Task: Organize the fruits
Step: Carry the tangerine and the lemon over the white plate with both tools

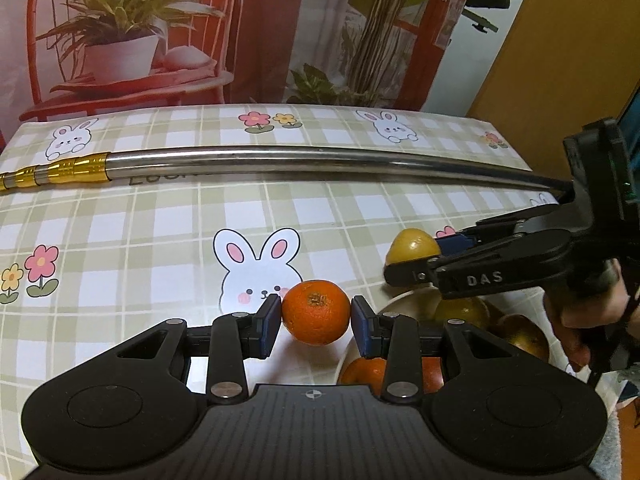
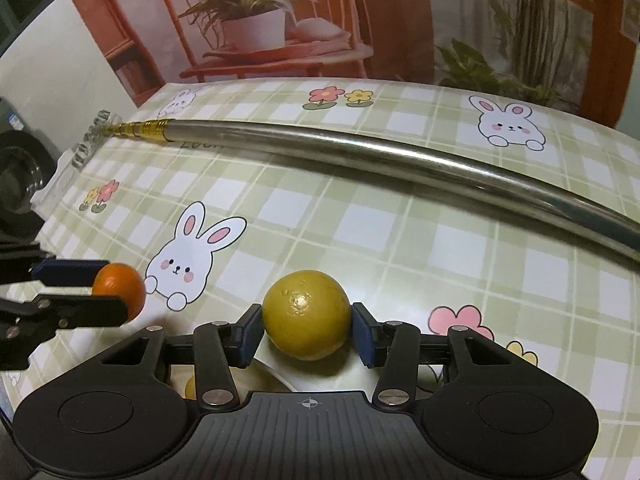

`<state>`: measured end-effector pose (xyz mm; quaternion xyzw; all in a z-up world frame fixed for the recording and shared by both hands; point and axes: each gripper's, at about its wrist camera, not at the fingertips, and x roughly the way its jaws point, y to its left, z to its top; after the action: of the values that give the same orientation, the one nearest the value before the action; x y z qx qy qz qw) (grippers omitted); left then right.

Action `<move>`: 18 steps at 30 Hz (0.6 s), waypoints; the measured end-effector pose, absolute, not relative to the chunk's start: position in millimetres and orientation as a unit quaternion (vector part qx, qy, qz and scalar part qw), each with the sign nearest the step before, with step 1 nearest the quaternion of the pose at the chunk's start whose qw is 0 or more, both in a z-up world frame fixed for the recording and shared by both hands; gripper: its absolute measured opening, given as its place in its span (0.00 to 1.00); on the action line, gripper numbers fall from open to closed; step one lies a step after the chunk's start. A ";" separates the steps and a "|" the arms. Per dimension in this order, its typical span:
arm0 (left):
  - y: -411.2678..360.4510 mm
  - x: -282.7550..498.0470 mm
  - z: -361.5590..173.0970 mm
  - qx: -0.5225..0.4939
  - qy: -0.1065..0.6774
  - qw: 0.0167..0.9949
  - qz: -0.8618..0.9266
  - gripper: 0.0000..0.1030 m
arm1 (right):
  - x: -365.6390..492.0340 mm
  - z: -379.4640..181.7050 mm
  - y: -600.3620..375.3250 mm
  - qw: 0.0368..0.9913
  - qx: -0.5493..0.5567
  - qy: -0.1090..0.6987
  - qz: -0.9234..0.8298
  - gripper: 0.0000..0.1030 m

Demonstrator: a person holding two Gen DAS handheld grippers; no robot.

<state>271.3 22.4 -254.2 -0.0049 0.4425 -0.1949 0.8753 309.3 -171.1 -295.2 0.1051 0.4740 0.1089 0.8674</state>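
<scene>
Apparently mid-sort: both grippers carried fruit at once, none seen set down on the cloth yet.
Progress: two fruits were lifted out; at least four others stayed in the white bowl [image 1: 394,300] at lower right of the left wrist view. Which spot each held fruit was bound for, I could not tell.
Fruit left in bowl: one orange one [image 1: 362,372], partly hidden behind the left gripper's linkage, plus yellowish ones [image 1: 464,310].
Left gripper [image 1: 316,314]: closed partway onto a mandarin [image 1: 316,312], blue pads touching both its sides; centre-bottom of its own view, above the tablecloth [image 1: 160,220] just left of the bowl.
Right gripper [image 2: 307,316]: closed partway onto a yellow-green citrus [image 2: 306,314], pads touching both sides; held over the bowl's far edge.
Pose: both pointed forward toward the metal pole [image 1: 280,158] lying across the table; the right one entered the left view from middle right, roughly level, with a hand [image 1: 576,320] on its grip.
Judgement: most of the sorting remained.
</scene>
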 end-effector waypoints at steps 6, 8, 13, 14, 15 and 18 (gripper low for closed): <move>21.7 265.9 -251.6 -0.006 0.437 0.877 -0.199 0.39 | 310.6 -292.2 -173.6 0.871 0.108 0.470 0.097 0.43; 22.8 265.0 -252.0 -0.007 0.436 0.877 -0.199 0.39 | 309.9 -290.7 -173.4 0.872 0.103 0.469 0.097 0.43; 27.1 264.8 -254.2 -0.009 0.440 0.877 -0.192 0.39 | 307.4 -288.3 -172.0 0.873 0.091 0.469 0.096 0.41; 28.6 264.7 -254.2 -0.010 0.440 0.877 -0.193 0.39 | 307.1 -288.0 -172.3 0.873 0.091 0.469 0.096 0.41; 29.4 264.1 -253.8 -0.010 0.440 0.877 -0.193 0.39 | 306.8 -287.9 -172.7 0.873 0.093 0.469 0.095 0.41; 30.8 263.0 -253.1 -0.010 0.439 0.878 -0.191 0.39 | 305.9 -287.7 -172.9 0.873 0.093 0.470 0.095 0.41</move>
<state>263.0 30.8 -253.1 -0.0101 0.4391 -0.1914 0.8778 305.9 -172.9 -287.7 0.0926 0.4699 0.0947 0.8727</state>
